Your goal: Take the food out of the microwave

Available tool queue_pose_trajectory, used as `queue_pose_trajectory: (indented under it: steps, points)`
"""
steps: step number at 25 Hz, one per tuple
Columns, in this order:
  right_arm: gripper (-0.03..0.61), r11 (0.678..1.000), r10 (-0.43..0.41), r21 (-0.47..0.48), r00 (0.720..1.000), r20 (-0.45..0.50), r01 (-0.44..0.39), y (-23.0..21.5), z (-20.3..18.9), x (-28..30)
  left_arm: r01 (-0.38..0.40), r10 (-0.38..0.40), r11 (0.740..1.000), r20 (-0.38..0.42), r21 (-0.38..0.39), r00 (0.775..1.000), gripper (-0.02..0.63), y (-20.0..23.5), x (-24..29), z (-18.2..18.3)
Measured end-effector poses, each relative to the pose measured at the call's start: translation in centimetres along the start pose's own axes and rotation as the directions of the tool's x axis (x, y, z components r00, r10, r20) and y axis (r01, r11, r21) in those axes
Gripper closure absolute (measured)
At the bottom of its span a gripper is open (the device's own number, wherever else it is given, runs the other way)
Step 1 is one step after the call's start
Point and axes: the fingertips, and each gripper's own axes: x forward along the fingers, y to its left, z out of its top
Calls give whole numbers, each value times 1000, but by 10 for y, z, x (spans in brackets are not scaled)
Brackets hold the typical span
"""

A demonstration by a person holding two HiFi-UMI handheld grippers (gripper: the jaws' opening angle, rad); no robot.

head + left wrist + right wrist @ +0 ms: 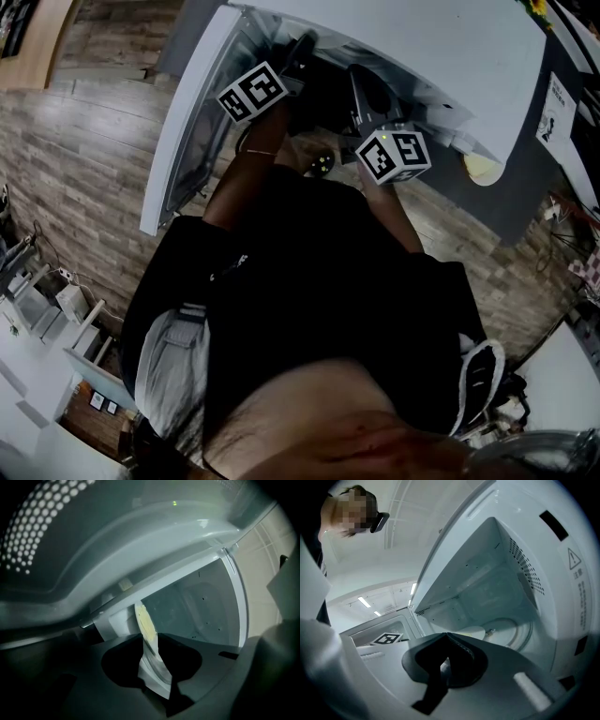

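Observation:
The white microwave (441, 47) stands with its door (187, 141) swung open to the left. In the left gripper view a white plate (154, 672) with pale yellow food (146, 623) shows edge-on. My left gripper (150, 635) is shut on its rim, in front of the cavity (201, 606). In the head view the left gripper (302, 52) reaches into the dark opening. My right gripper (361, 89) is beside it on the right. The right gripper (446, 634) is shut on nothing, and the plate (471, 632) lies just beyond its tips.
The glass turntable (513, 634) lies on the cavity floor. A pale yellow round thing (483, 169) shows below the microwave's right corner. Wood-plank floor (84, 150) lies to the left. White furniture (37, 309) stands at the lower left. The person's body fills the lower head view.

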Motion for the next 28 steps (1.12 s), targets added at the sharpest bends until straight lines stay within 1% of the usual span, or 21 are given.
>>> queue_pose_trajectory:
  steps: [2,4,6,11,16,18,26,28]
  points:
    - [578,1000,-4,0,1000,1,4,-1,1,0,-6,6,1000,1,-10,1000,518,1,0,0]
    - [577,1000,-8,3,1000,3,8,-2,1,-1,-19,19,1000,5,-20,1000,560,3,0,-1]
    - [578,1000,-15,5,1000,5,15,-4,2,-3,-24,24,999,2,-22,1000,560,3,0,-2]
    - [578,1000,-29,4,1000,12,29,-7,3,-5,-11,10,998,-14,-57,1000,572,2,-2,-9]
    - [577,999,-33,7,999,13,33,-6,2,-9,20,-20,996,-3,-82,1000,601,-7,-6,-12]
    - [578,999,-37,10,999,14,37,-5,2,-11,31,-32,995,-6,-93,999,603,-10,-9,-13]
    - [578,998,-54,13,998,24,54,-9,1,-27,62,-61,982,11,-178,998,604,-13,-18,-26]
    - [578,998,-56,18,998,25,56,-9,0,-33,70,-68,981,17,-181,998,604,-15,-22,-29]
